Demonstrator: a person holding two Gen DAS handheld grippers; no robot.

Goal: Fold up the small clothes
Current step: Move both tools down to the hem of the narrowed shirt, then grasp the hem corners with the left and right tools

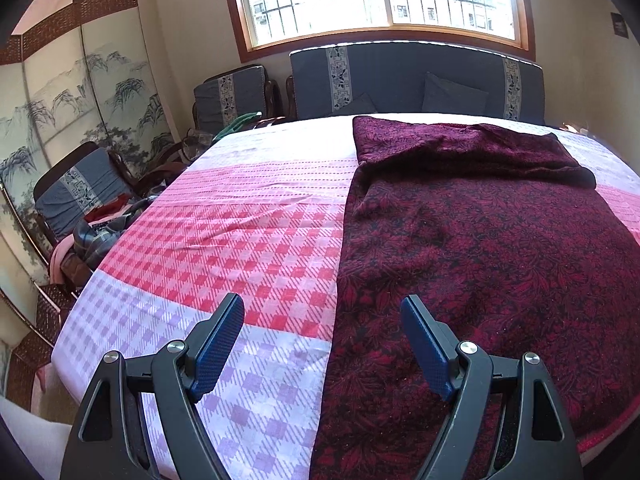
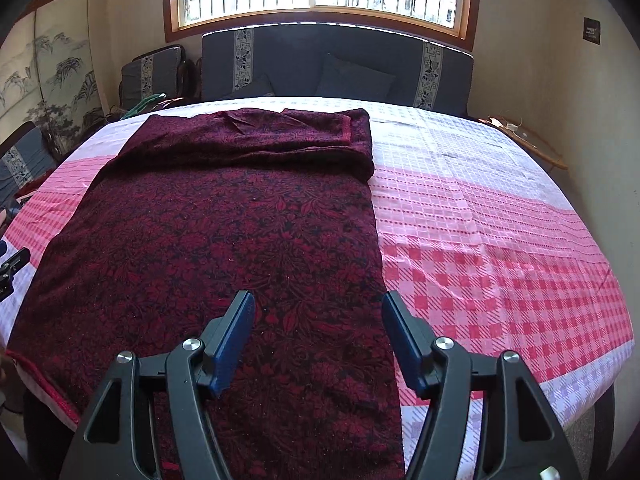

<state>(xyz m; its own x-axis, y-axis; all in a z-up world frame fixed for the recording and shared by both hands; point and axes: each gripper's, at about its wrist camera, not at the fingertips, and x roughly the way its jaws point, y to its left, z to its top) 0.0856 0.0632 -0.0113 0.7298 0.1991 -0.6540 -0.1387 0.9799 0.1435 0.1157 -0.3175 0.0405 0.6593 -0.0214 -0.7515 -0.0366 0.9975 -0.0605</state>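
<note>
The dark red floral-patterned cloth (image 2: 224, 240) lies flat on the pink checked table (image 2: 500, 240), its far end already folded over at twelve o'clock. Left gripper (image 1: 322, 344) and right gripper (image 2: 318, 340) hover with jaws spread, holding nothing. Next, probably, pinching the near corners.

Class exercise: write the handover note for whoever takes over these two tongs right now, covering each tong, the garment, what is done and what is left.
Left tongs: open, holding nothing, over the garment's left edge near the front.
Right tongs: open, holding nothing, over the garment's right edge near the front.
Dark red floral garment: lies flat on the checked cloth that covers the table.
Done: the far end is folded back onto the garment.
Left: the long near part is still unfolded; probably grip the near edge and fold it toward the window.
</note>
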